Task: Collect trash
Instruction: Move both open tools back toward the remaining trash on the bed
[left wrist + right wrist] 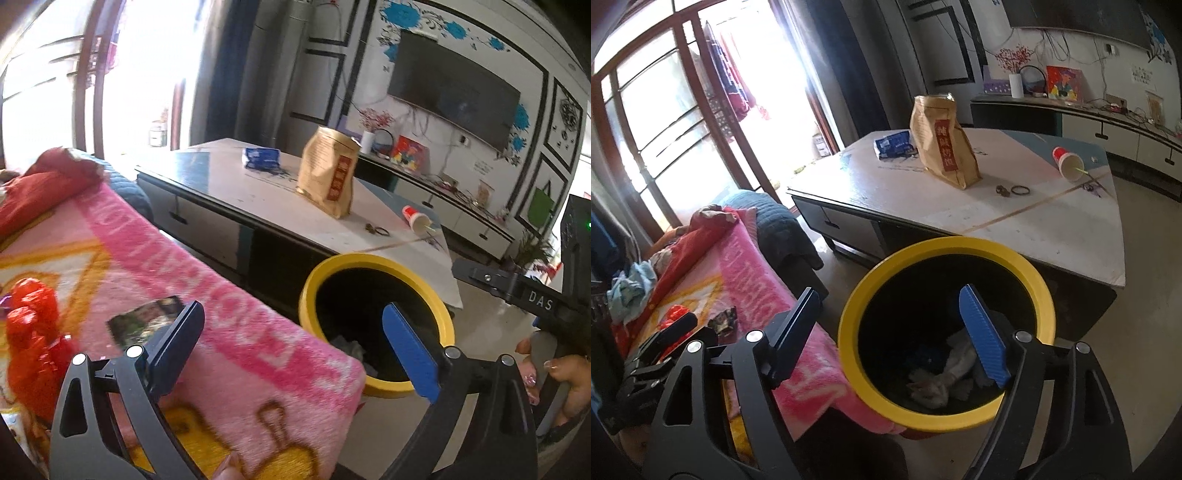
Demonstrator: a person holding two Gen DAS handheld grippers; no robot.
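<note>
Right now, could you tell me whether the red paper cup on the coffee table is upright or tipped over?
Tipped over. The red paper cup lies on its side on the coffee table, its open mouth facing the camera, with a straw sticking out.

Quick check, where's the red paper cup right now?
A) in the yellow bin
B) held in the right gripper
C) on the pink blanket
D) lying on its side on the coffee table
D. The red paper cup lies tipped over near the far corner of the coffee table, its open mouth facing the camera; the yellow bin holds only crumpled paper.
</note>
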